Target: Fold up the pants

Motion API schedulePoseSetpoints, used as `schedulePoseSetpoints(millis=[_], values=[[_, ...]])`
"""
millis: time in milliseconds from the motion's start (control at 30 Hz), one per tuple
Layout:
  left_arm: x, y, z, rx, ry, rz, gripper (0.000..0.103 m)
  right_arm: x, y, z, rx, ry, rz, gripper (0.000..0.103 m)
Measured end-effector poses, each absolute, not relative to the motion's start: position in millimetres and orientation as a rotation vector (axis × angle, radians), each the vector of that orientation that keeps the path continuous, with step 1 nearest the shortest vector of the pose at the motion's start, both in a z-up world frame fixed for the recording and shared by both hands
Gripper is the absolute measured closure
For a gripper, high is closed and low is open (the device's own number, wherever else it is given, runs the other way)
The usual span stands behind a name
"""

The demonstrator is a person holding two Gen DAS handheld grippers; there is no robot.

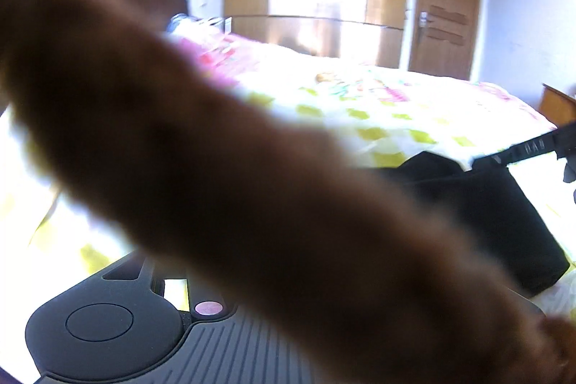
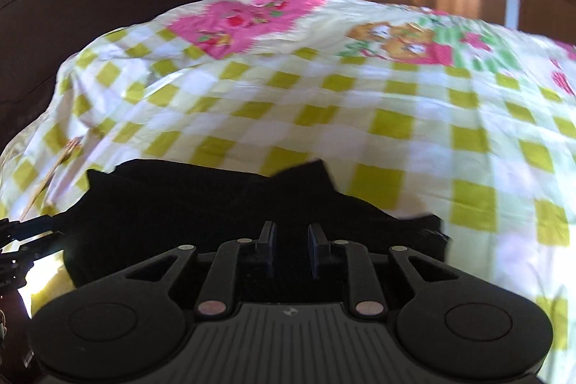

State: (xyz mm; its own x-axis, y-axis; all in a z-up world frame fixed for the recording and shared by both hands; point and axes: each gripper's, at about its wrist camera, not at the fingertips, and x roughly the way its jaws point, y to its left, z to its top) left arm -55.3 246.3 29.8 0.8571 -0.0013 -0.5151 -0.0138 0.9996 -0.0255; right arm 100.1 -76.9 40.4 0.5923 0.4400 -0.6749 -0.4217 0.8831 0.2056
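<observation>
Right gripper (image 2: 291, 242) hovers over the black pants (image 2: 201, 204), fingers slightly parted with nothing between them. Pants lie on the checked bedsheet (image 2: 396, 103), near its front edge. Left gripper's fingers are hidden behind a blurred brown shape (image 1: 216, 150), so their state can't be told.

right gripper (image 2: 291, 242) fingers stand slightly parted; a blurred finger (image 1: 230, 168) hides the left gripper's fingers.

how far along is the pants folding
Done: the black pants lie on the checked bedsheet as a compact dark bundle, so some folding seems done. In hand: the right gripper sits over the pants, fingers slightly apart. A blurred brown shape hides the left gripper's fingers. Left: uncertain, perhaps a final fold.
</observation>
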Motion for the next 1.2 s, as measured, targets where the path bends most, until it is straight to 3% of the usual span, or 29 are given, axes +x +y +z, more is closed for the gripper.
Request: schedulePoseSetpoints(millis=[133,333,600,833,1000,1200], values=[[-14,211,25,0.012,0.548,-0.080,0.055,120,-121,23,0.121,0.809,0.394,0.068],[29,182,-15,0.127,0.734,-0.085,0.055,133,-158,4,0.197,0.823,0.344,0.068],[34,161,-9,0.172,0.739,-0.083,0.055,111,-214,-20,0.552,0.959,0.506,0.051],[41,145,-7,0.199,0.749,-0.093,0.054,125,-194,-45,0.616,1.031,0.634,0.046],[46,134,-9,0.217,0.767,-0.090,0.055,125,-188,-38,0.611,1.021,0.637,0.073],[47,95,-5,0.266,0.766,-0.175,0.055,119,-238,-34,0.723,0.976,0.548,0.079]])
